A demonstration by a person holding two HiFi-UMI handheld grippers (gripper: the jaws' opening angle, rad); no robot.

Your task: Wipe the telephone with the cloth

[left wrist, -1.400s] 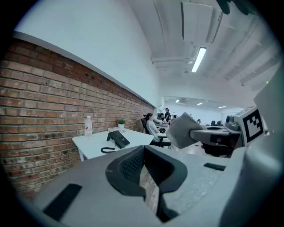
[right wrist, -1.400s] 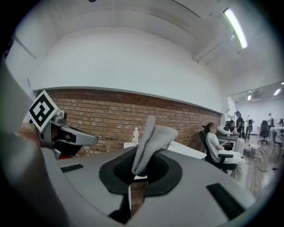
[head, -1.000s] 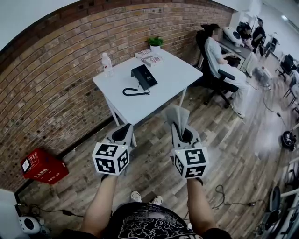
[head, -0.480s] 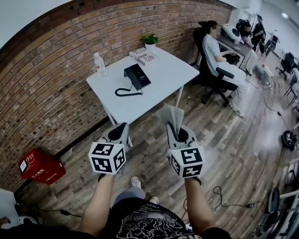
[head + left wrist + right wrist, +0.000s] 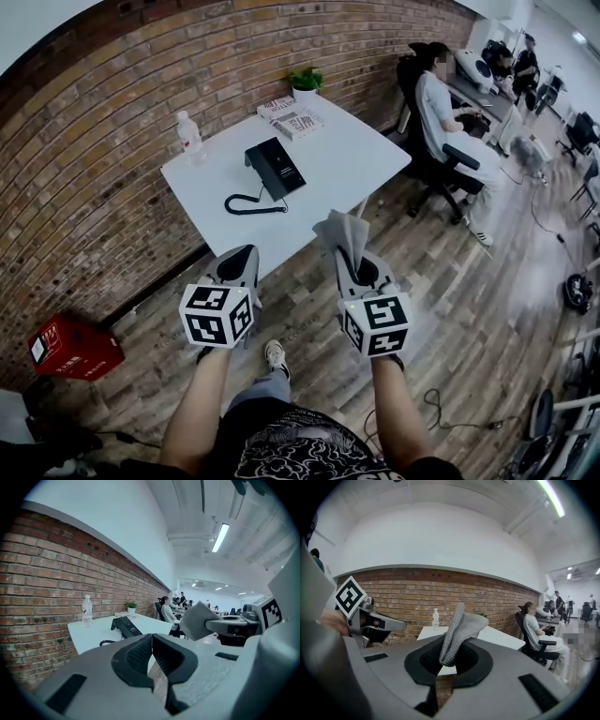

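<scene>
Right gripper view: cloth (image 5: 459,630) between fingers (image 5: 479,663)

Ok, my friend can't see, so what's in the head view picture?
Looking down: the right tongs pinch a grey cloth, and the left tongs are shut and empty. Ahead stands a white table with a black telephone on it, beside a brick wall.
</scene>
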